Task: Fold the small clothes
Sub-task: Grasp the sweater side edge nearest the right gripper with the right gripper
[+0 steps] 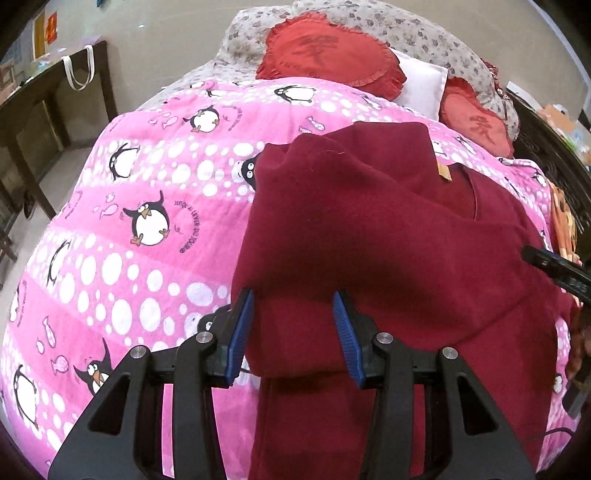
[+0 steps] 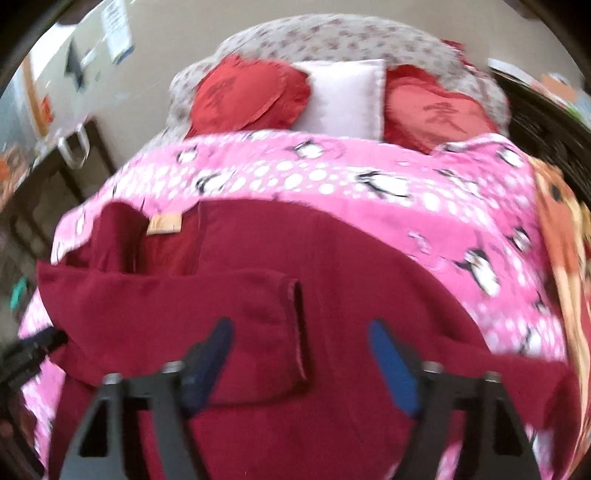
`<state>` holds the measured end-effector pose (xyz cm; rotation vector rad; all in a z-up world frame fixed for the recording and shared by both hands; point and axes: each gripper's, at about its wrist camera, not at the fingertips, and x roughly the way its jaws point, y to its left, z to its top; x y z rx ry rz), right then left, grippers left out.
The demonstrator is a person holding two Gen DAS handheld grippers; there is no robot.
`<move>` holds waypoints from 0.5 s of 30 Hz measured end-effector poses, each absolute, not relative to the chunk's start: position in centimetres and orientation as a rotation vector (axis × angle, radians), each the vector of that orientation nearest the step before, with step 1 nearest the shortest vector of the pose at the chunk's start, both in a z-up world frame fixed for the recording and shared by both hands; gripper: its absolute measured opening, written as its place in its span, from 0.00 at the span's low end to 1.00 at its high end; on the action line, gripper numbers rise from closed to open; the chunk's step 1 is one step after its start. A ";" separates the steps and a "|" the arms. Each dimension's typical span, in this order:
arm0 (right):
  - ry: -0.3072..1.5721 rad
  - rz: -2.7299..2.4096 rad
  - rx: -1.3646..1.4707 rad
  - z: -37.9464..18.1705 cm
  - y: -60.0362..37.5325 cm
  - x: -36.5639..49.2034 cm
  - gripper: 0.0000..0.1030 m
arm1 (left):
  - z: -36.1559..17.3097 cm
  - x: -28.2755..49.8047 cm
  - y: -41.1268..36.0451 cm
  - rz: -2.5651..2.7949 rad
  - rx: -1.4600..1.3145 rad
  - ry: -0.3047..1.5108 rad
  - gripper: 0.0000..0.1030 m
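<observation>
Pink penguin blanket (image 1: 155, 206) underlies maroon garment (image 1: 388, 240); red cushions (image 2: 255, 98) lie beyond.

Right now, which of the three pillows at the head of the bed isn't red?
The middle pillow: it is plain white and rectangular, wedged between two red frilled pillows, one left and one right.

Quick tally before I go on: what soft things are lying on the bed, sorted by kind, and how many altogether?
Dark red knit garment: 1
Red heart-shaped frilled cushions: 2
White square pillow: 1
Pink penguin-print blanket: 1
Grey floral quilt: 1
Orange patterned cloth at the edge: 1
Total: 7
</observation>
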<state>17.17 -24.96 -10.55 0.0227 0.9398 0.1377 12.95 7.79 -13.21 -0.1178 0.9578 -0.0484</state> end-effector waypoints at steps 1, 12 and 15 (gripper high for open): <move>0.937 0.143 0.017 -10.8 -24.8 17.6 0.59 | -13.1 12.9 7.6 -0.049 -0.113 0.957 0.42; 0.876 0.110 -0.090 -10.6 -23.8 17.6 0.13 | -12.6 12.5 8.7 -0.033 -0.152 0.949 0.42; 0.826 0.157 0.035 -8.0 -26.4 16.0 0.01 | -11.6 11.9 9.7 -0.021 -0.182 0.915 0.42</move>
